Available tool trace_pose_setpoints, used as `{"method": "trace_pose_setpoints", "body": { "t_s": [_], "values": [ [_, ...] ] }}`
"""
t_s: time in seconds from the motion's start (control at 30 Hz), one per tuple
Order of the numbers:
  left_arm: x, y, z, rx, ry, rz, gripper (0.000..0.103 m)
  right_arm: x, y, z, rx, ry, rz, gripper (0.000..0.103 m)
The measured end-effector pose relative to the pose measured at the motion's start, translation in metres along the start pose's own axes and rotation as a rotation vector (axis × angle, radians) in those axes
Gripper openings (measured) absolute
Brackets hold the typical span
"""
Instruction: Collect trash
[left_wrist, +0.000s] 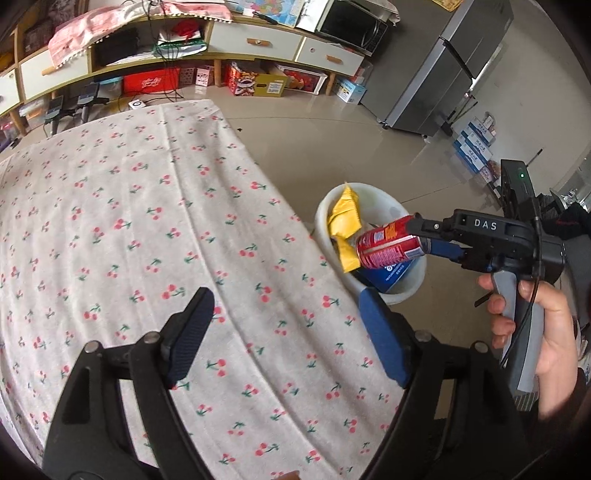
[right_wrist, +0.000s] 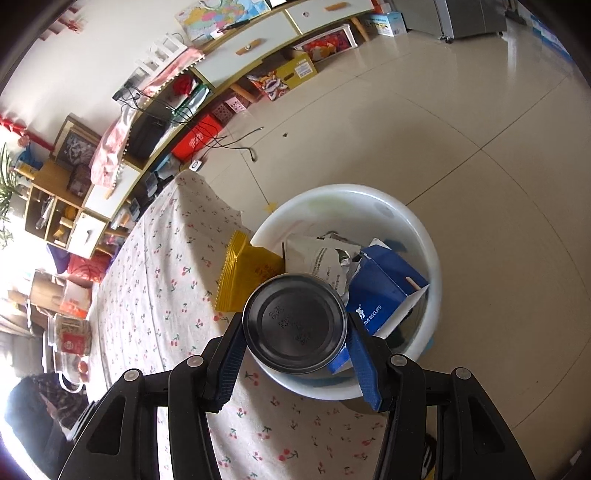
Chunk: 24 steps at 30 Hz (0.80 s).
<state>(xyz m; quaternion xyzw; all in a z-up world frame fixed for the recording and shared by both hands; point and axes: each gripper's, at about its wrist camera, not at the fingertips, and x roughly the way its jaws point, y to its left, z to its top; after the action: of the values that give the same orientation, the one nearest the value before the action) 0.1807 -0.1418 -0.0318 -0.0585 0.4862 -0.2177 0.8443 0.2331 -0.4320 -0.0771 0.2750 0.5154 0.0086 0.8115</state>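
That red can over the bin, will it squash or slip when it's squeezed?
The red can probably holds firm: the right gripper clamps its sides with no visible dents. It looks smooth and round, so it might slip or roll. It's likely light, if empty.

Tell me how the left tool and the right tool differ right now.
The left tool is open with nothing between its fingers; the right tool is shut on a red can. The left tool hangs over the cherry-print tablecloth; the right tool holds its can over the white bin. Both have black frames and blue finger pads.
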Motion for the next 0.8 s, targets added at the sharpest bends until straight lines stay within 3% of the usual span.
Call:
{"method": "trace_pose_setpoints", "body": {
  "t_s": [0.07, 0.4, 0.8],
  "values": [
    [-0.005, 0.010, -0.005, -0.018, 0.002, 0.021, 0.083, -0.001, -0.001, 0.000, 0.006, -0.015, -0.001, 0.068],
    [-0.037, 0.033, -0.037, -0.041, 0.017, 0.133, 0.096, -0.046, 0.001, -0.019, -0.060, -0.122, -0.084, 0.075],
    [-0.100, 0.034, -0.075, -0.007, -0.094, 0.268, 0.102, -0.109, 0.060, -0.096, -0.226, -0.229, -0.135, 0.087]
  ]
}}
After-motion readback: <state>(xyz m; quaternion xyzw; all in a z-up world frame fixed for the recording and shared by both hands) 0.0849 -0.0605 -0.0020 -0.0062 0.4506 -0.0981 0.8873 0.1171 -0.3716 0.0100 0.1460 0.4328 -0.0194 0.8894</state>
